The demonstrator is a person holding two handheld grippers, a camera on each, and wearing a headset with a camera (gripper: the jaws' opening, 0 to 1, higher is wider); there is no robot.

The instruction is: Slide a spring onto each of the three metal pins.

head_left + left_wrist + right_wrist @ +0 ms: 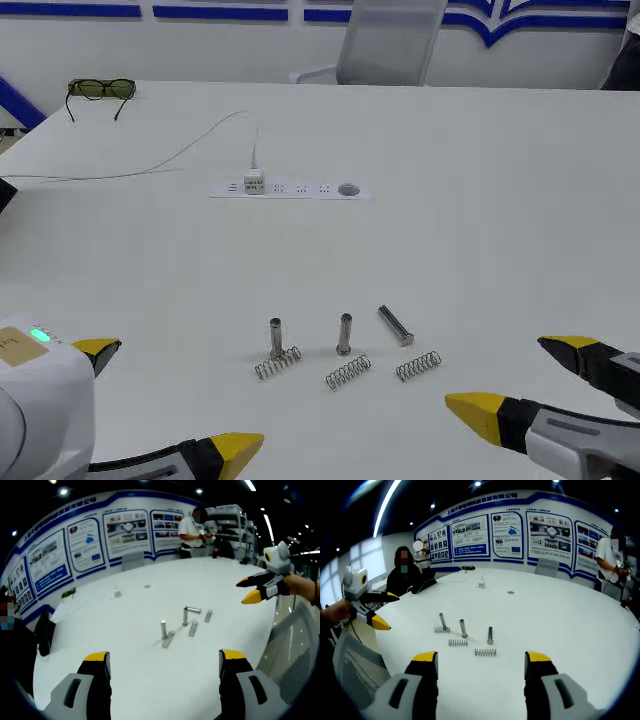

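Three metal pins sit near the table's front edge: the left pin (276, 336) and the middle pin (345, 333) stand upright, and the right pin (395, 325) lies on its side. One loose spring lies in front of each: left spring (278, 364), middle spring (348, 372), right spring (418, 366). My left gripper (167, 397) is open, down-left of them and holding nothing. My right gripper (520, 377) is open too, to their right. From the left gripper (165, 659) the pins (163, 629) lie ahead. The right gripper (481, 657) faces the nearest spring (485, 652).
A white power strip (288, 189) with a plugged adapter and a cable lies mid-table. Dark glasses (100, 90) rest at the far left corner. A grey chair (390, 40) stands behind the table. People stand and sit around the room (405, 570).
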